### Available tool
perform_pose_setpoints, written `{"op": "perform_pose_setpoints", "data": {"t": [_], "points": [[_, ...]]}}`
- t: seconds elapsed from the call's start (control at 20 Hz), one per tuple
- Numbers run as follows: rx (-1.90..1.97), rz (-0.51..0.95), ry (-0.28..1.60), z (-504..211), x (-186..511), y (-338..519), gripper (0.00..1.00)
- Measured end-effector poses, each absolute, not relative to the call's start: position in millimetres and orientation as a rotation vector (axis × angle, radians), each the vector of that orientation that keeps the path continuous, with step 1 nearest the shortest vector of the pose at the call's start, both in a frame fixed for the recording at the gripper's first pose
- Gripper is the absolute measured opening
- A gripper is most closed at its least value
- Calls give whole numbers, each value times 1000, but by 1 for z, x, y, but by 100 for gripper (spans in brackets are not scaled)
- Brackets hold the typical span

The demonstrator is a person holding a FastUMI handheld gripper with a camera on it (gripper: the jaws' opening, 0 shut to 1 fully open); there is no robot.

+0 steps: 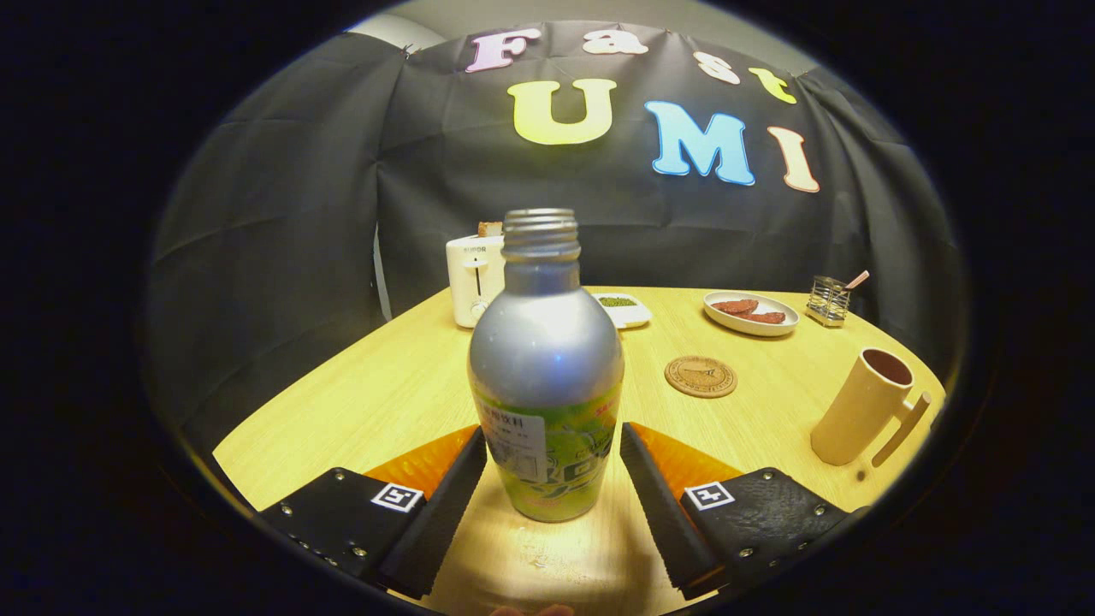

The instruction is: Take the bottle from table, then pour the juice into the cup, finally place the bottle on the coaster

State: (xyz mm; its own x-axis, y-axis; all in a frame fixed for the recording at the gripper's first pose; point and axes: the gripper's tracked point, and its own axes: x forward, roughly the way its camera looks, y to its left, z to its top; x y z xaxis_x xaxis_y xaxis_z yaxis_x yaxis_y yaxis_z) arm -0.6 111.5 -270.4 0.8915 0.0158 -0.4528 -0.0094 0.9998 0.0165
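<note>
Barely underway, the gripper (553, 458) stood unclenched around the uncapped silver-and-green metal bottle (546, 368), apparently not touching; pouring and coaster remained.

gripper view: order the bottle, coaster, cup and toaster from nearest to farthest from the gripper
1. bottle, standing between the open fingers of the gripper, with a gap showing at each side.
2. coaster, beyond the fingers, a little to the right.
3. cup, farther off to the right; close to the coaster's range, so this rank is loose.
4. toaster, at the table's far edge, behind the bottle.

screwed claw (552, 466), square tag markers
</note>
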Motion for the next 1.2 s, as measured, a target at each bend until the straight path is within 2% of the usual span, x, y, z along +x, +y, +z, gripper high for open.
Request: {"op": "perform_pose_setpoints", "data": {"t": [0.45,0.65,0.75,1.2], "points": [[20,21,514,-282,1,114,95],[23,19,518,-282,1,111,88],[20,29,522,-281,2,112,81],[72,37,544,-256,-3,100,76]]}}
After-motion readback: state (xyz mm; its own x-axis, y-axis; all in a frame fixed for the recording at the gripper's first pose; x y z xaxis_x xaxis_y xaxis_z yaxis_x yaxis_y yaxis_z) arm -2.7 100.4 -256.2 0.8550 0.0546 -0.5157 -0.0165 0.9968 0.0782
